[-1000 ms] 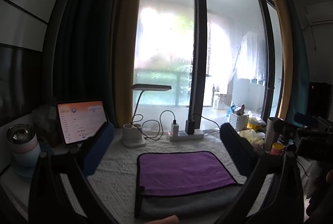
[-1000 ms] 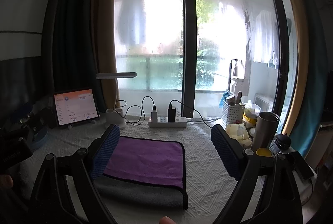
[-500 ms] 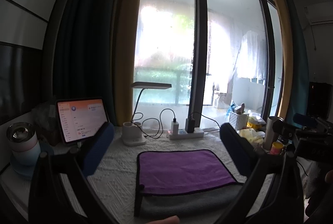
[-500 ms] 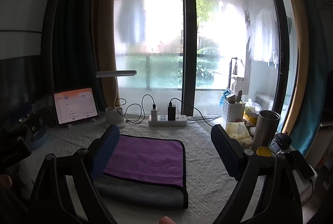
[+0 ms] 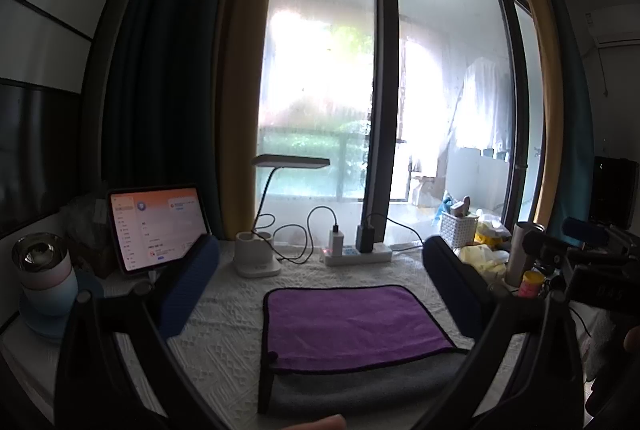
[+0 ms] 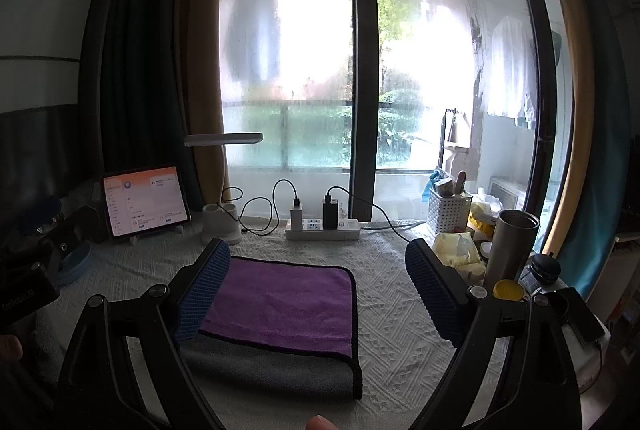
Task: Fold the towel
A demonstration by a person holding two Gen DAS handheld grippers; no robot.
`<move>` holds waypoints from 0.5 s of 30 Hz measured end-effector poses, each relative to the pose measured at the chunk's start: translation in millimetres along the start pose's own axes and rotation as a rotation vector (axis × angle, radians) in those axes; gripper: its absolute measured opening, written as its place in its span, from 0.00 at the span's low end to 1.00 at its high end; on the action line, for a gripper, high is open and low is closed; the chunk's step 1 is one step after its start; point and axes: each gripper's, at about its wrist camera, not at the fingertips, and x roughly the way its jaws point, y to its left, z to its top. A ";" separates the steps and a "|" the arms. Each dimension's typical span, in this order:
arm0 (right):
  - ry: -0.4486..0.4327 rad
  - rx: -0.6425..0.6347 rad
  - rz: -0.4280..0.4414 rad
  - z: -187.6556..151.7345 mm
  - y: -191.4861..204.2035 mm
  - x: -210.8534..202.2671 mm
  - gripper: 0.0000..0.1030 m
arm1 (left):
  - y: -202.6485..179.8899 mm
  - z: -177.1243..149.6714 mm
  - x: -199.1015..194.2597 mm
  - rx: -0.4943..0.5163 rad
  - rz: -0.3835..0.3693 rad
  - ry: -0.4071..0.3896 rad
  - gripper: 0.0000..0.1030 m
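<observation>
The towel (image 5: 352,318) lies folded once on the worktop (image 6: 400,310), purple over grey. Both grippers (image 5: 320,286) (image 6: 318,282) hover with jaws wide, holding nothing; more folds seem left.

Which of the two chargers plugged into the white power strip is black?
The right-hand charger on the white power strip is black; the left-hand charger beside it is white and carries the looping black cable.

A lit tablet (image 6: 144,200) stands left of the desk lamp (image 6: 221,208); a power strip (image 6: 322,229), white basket (image 6: 449,209) and what looks like a steel tumbler (image 6: 510,248) sit along the right.
</observation>
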 end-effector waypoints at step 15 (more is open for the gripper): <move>0.003 0.000 0.000 -0.1 0.0 0.6 0.89 | 0.4 -2.2 -0.5 0.000 -0.002 0.007 0.99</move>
